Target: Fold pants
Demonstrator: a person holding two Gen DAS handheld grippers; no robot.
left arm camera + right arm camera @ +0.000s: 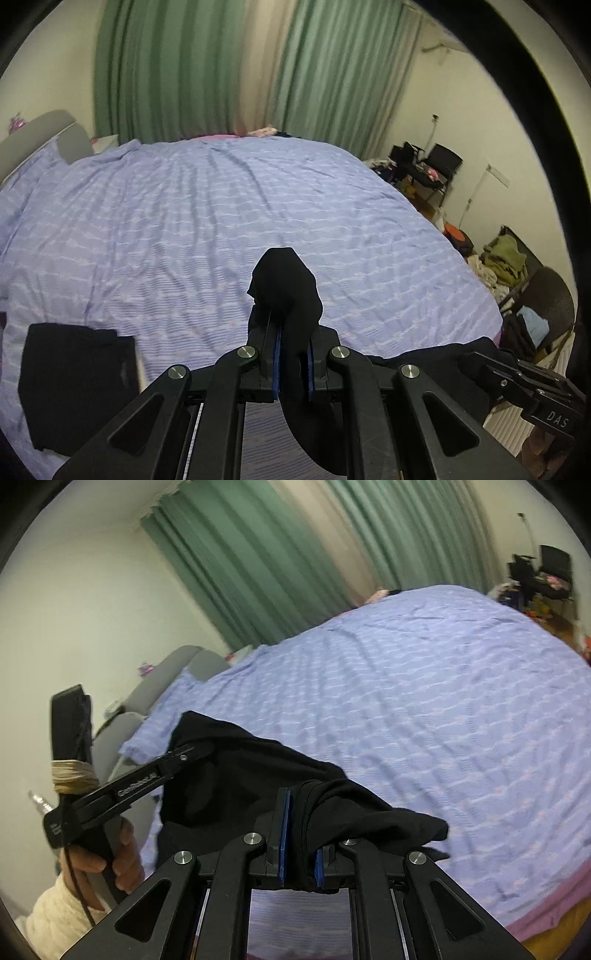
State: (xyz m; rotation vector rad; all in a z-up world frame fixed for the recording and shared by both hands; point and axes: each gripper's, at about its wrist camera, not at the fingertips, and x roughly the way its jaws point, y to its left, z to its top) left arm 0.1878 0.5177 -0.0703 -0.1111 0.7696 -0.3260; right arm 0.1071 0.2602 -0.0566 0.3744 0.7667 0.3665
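Left claw clenches the black pants above the lilac bedsheet. Right claw grips the same pants too, lifted over the sheet.

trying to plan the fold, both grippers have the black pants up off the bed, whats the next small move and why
Probably lower both together onto the bed: the left gripper and right gripper each pinch bunched black pants held in the air.
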